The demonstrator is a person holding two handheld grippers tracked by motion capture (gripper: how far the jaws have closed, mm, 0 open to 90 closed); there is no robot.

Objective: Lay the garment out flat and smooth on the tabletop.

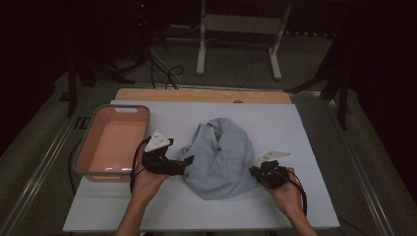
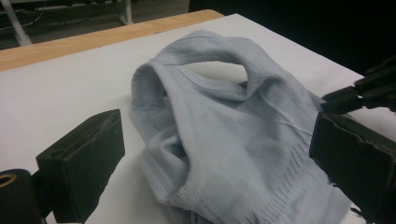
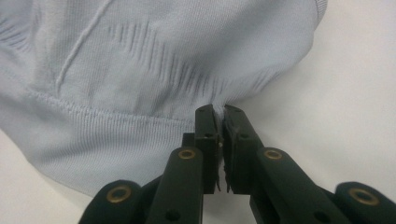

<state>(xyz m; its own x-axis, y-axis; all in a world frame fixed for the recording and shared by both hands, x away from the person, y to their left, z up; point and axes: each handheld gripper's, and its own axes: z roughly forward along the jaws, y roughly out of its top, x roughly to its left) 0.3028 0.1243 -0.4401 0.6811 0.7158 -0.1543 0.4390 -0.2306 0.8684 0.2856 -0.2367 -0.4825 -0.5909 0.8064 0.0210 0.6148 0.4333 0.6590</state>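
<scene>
A crumpled light blue knit garment (image 1: pixel 219 157) lies in the middle of the white table top (image 1: pixel 295 123). My left gripper (image 1: pixel 186 164) is at the garment's left edge, open, its jaws wide on either side of the folded cloth (image 2: pixel 219 140). At the garment's right edge, my right gripper (image 1: pixel 254 172) is shut on the ribbed hem (image 3: pixel 140 121), which puckers into folds where the jaws pinch it (image 3: pixel 218 112). The right gripper's jaws (image 2: pixel 359 91) also appear at the far right of the left gripper view.
A pink plastic basin (image 1: pixel 114 142) with a grey rim stands on the table's left side, close to my left hand. A wooden strip (image 1: pixel 201 95) runs along the table's far edge. Beyond it a white metal stand (image 1: pixel 241 39) and cables rest on the floor.
</scene>
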